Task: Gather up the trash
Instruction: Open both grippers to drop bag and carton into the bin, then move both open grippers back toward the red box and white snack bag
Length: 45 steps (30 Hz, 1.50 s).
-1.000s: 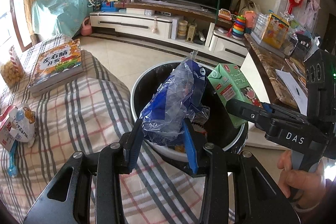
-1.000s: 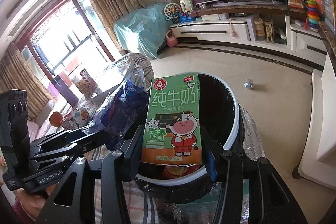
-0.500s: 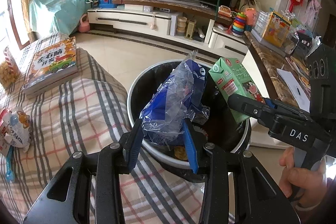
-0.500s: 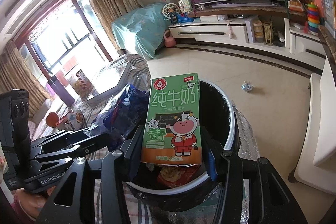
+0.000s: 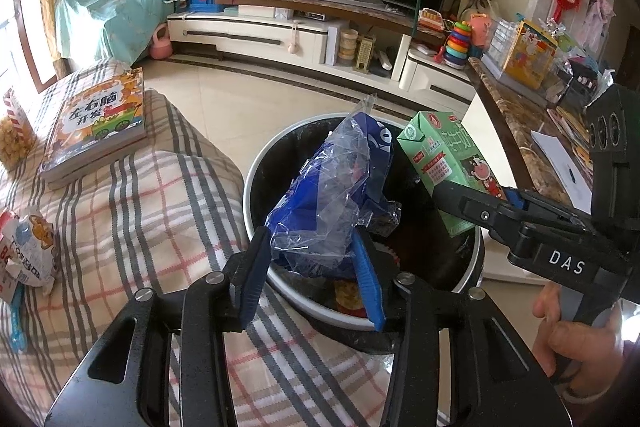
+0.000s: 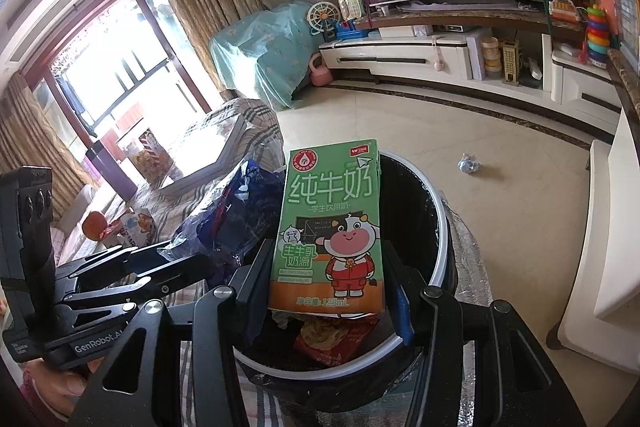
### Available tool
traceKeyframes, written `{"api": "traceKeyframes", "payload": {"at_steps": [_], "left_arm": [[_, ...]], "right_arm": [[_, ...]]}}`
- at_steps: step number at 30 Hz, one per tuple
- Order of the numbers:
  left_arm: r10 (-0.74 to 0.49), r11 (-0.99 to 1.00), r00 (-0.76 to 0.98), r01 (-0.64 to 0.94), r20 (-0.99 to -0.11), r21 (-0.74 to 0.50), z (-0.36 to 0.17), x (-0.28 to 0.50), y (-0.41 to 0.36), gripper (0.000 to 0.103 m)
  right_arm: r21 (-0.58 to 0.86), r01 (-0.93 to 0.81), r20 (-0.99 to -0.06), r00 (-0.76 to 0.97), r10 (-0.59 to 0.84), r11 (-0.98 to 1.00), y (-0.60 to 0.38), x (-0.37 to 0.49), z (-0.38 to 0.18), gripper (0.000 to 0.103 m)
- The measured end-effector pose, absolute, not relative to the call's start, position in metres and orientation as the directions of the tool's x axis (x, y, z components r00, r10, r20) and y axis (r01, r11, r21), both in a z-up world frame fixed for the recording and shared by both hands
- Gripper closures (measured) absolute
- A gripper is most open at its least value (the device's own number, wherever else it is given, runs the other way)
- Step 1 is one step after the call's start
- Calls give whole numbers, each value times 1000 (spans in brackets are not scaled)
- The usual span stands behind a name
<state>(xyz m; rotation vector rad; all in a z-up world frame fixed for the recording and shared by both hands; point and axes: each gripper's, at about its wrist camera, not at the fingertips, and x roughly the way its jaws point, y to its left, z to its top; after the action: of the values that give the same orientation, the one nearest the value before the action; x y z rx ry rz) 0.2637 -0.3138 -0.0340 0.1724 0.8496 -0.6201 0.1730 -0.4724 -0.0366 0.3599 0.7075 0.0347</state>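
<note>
Two handheld claws hover over a round, black-lined trash bin [image 5: 256,187] beside a plaid-covered surface [image 5: 152,195]. The left claw [image 5: 312,267] has a crumpled blue-and-clear plastic bag [image 5: 332,195] between its jaws, which have just been opening; whether the pads still press it is hard to tell. The right claw [image 6: 326,287] grips an upright green milk carton [image 6: 332,223] above the bin's opening. Wrappers [image 6: 332,339] already lie inside.

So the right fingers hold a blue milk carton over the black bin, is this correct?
Not quite: the milk carton is green, not blue, as the right wrist view shows. The right gripper does hold it over the black bin.
</note>
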Motion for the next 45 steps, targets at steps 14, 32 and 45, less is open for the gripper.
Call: {"api": "traceKeyframes", "payload": {"at_steps": [14,32,45], "left_arm": [[-452,831,525,542,-721,-126,-30,254,-287,24],[-330,933,619,329,-712,-146,-48,208,-146,24],[-235,972,654,162,-719,-170,-60,206,-58,24]], "right_arm": [[353,136,-612,782,118,926,-481,164,-30,29],[412,0,-571,780,258,911,-391,145,-31,7],[410,-97,-600,720,348,907,-317,161,-45,7]]}}
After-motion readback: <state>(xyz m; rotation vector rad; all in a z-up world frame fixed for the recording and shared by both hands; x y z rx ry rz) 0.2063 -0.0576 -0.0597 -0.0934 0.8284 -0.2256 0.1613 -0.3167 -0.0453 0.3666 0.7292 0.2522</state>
